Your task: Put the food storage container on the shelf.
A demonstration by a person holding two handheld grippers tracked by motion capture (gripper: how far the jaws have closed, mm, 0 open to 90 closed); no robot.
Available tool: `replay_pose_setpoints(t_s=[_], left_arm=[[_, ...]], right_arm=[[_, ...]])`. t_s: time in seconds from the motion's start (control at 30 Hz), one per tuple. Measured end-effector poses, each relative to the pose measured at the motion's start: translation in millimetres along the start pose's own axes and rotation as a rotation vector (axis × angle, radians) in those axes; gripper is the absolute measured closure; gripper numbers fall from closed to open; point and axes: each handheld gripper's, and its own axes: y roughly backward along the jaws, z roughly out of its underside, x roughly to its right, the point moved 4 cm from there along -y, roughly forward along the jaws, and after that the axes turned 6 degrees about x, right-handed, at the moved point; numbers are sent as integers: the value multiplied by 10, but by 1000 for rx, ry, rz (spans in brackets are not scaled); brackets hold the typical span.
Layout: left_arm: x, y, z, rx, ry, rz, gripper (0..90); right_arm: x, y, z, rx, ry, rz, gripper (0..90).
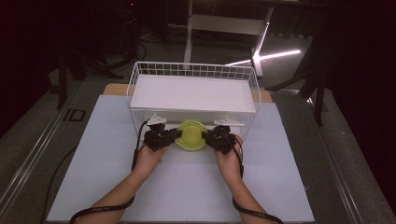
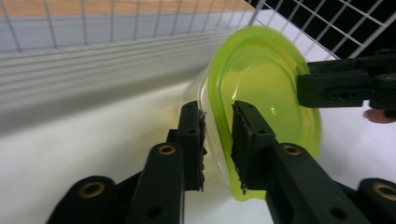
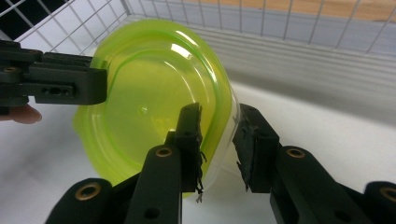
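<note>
Green-lidded container (image 1: 192, 135) sits on the table (image 1: 187, 186) under the wire rack (image 1: 194, 88), each hand-held gripper, left (image 1: 172, 136) and right (image 1: 208, 137), straddling its rim with jaws loosening, so back out level without tipping it.

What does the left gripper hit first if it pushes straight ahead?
Probably the lime-green plastic lid on the clear container already between its jaws; beyond that, the right gripper on the far rim. Depth is uncertain.

Only legible txt: "ID" on floor (image 1: 74, 115) left of table.
</note>
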Motion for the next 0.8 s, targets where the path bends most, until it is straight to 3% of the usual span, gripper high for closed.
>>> replay_pose_setpoints(t_s=[0.07, 0.17, 0.3, 0.47, 0.63, 0.73, 0.8], left_arm=[[-22, -20, -6, 17, 14, -11, 726], [-31, -46, -13, 30, -31, -62, 665], [-42, -62, -12, 51, -23, -77, 607], [-28, -50, -14, 72, -14, -67, 601], [-50, 1, -28, 84, -12, -83, 578], [-45, 84, -17, 98, 0, -63, 577], [-27, 139, -4, 99, -6, -55, 576]], right_arm=[[10, -19, -8, 8, -2, 8, 705], [17, -55, -39, 13, -4, 30, 680], [45, -103, -40, 20, -10, 50, 600], [51, -99, -56, 33, -15, 41, 575], [3, -36, -74, 49, 0, 18, 549], [-37, 24, -77, 61, -5, 5, 549], [-81, 83, -79, 66, 22, 0, 550]])
